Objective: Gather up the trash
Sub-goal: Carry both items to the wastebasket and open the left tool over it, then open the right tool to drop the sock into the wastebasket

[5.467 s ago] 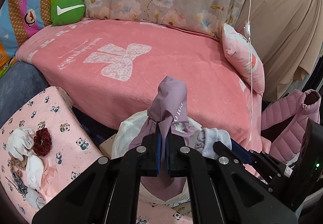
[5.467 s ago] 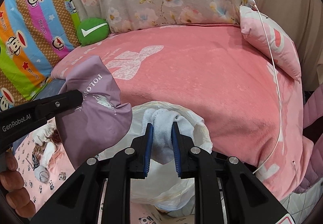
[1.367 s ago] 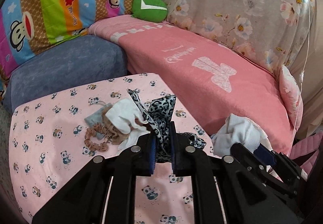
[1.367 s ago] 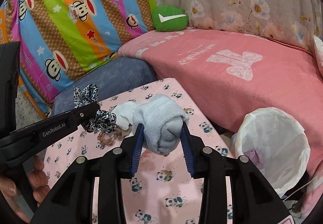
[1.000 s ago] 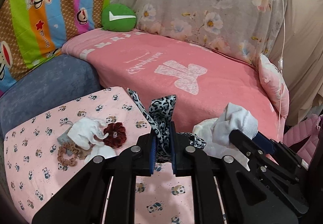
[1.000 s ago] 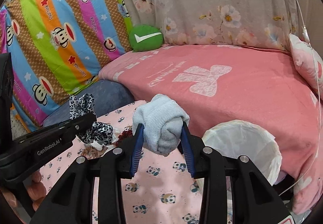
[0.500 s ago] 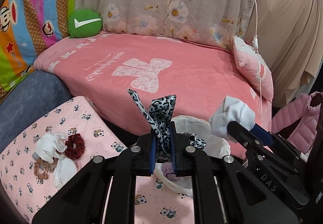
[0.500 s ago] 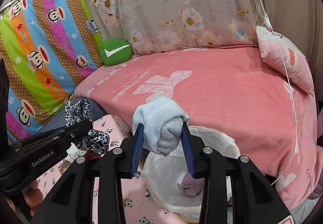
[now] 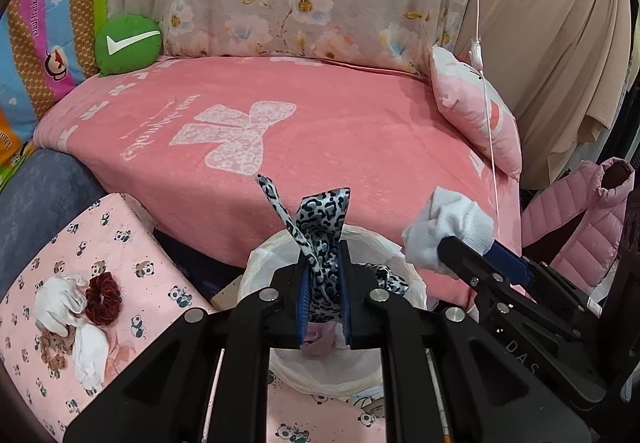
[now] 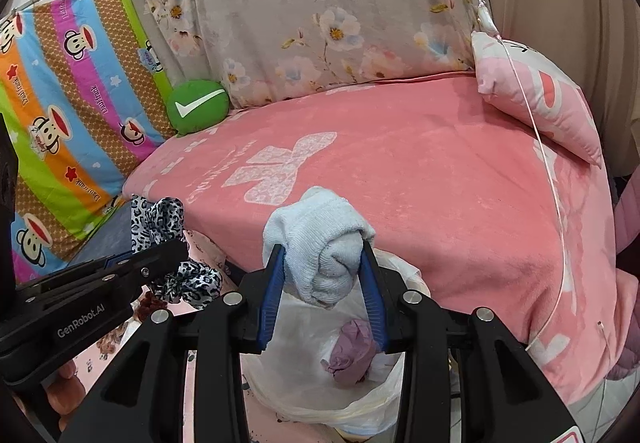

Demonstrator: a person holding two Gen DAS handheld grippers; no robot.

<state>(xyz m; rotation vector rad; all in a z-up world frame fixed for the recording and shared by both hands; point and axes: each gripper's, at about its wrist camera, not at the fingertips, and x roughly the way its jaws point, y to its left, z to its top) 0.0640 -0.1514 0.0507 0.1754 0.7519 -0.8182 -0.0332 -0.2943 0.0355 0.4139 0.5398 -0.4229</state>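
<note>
On the left, the panda-print counter [image 9: 132, 243] holds a small pile: a dark red scrunchie [image 9: 102, 297] and some white cloth bits [image 9: 60, 301] just beside it. These look like trash not yet picked up. Next comes the left claw [image 9: 323, 285]. Its jaws are nearly shut and pinch a leopard-print ribbon [image 9: 320, 227], which sticks up above the jaws. Right under this claw is the white trash bag [image 9: 256, 263], with its mouth open, so the ribbon has only to fall straight down. A purple wad [image 10: 354, 353] already lies inside the bag. Further right is the right claw [image 10: 322, 285]. Its jaws are partly apart and squeeze a rolled pale blue sock [image 10: 320, 243]. The bag mouth sits just below and a bit past this claw too. I think both claws are close enough to let go, and neither is clearly nearer. The bag sits in front of the pink bed [image 9: 340, 147].
</note>
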